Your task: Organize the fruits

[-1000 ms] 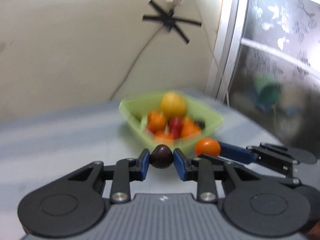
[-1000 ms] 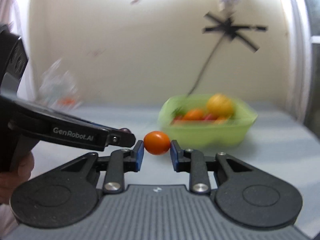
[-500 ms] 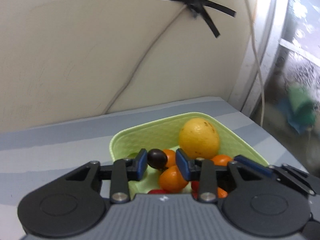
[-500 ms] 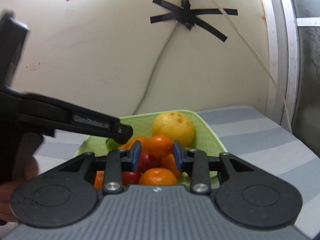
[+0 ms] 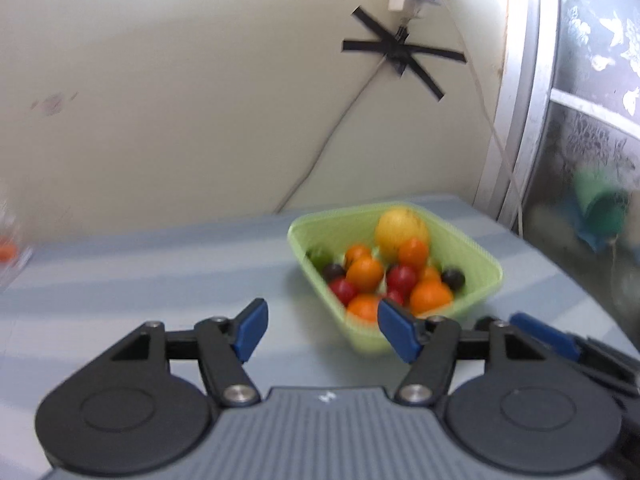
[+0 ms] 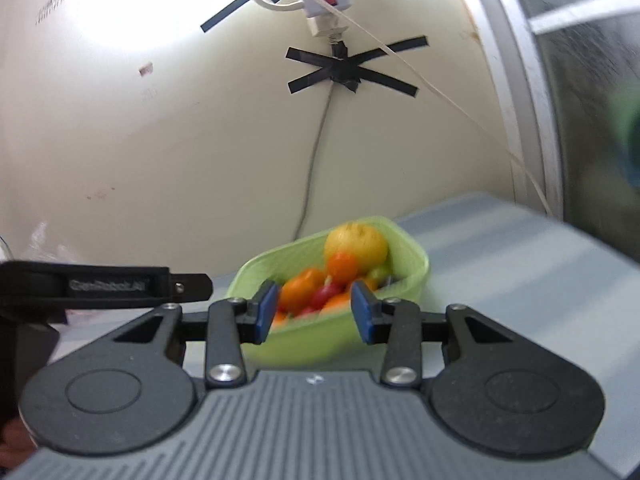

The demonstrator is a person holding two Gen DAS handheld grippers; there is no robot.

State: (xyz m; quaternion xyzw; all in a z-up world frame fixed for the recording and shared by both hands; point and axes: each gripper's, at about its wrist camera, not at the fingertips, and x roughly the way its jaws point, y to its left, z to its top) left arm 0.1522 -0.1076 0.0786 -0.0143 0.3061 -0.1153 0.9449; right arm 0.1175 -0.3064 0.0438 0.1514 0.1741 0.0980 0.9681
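A light green basket [image 5: 486, 286] [image 6: 408, 280] stands on the grey striped table, filled with a large yellow fruit [image 5: 401, 229] [image 6: 356, 242], several orange fruits [image 5: 364, 273], red ones [image 5: 401, 278] and dark ones [image 5: 453, 278]. My left gripper [image 5: 322, 330] hangs in front of the basket, its jaws opening with nothing between them. My right gripper [image 6: 315, 312] is also short of the basket, jaws opening and empty; the basket shows through the gap behind them. The right gripper's blue finger [image 5: 544, 336] shows at the lower right of the left wrist view.
A cream wall with black tape crosses [image 5: 402, 54] and a power strip [image 6: 324, 0] with cables rises behind the table. A window frame [image 5: 516, 120] stands at the right. The left gripper's black body [image 6: 100, 284] crosses the left of the right wrist view.
Both grippers carried a fruit to the basket, a dark one on the left and an orange one on the right, let them go and drew back. Both jaws now stand apart and empty.
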